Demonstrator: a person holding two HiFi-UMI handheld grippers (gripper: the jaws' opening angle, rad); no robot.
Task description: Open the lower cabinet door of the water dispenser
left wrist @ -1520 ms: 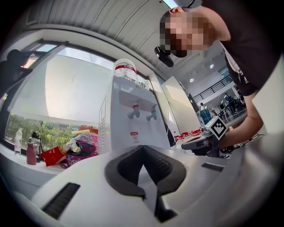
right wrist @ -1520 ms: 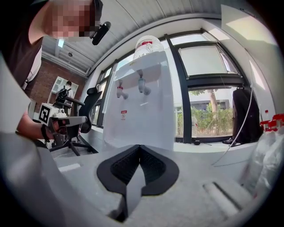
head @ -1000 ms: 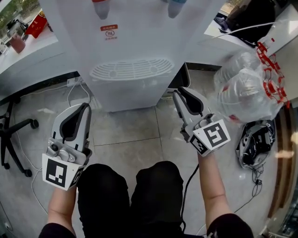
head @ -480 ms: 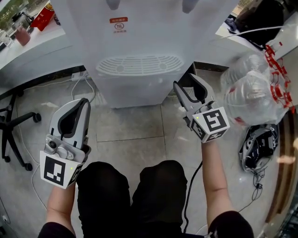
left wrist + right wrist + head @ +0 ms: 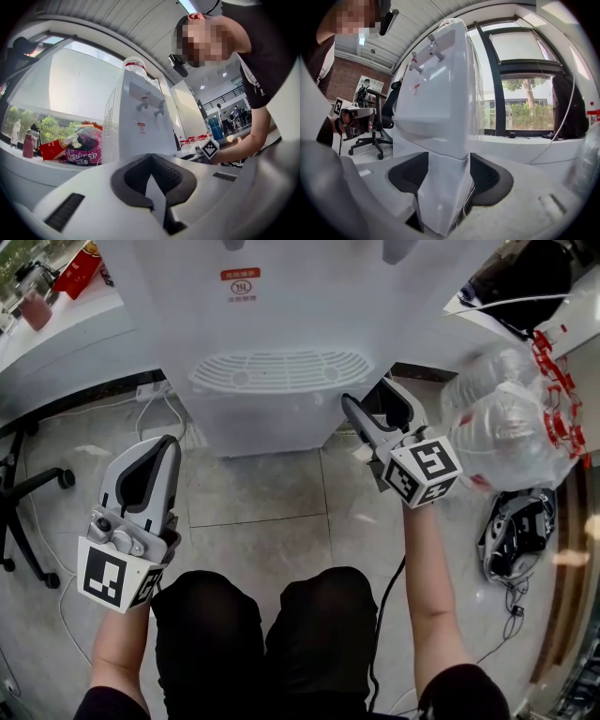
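By the lower cabinet door (image 5: 267,423), right hand-held gripper (image 5: 367,397), jaws just opened wide, cabinet corner between them

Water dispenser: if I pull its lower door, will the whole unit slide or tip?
It may slide: the water dispenser stands on smooth floor tiles. It looks tall and narrow with a bottle on top, so a hard pull might tip it.
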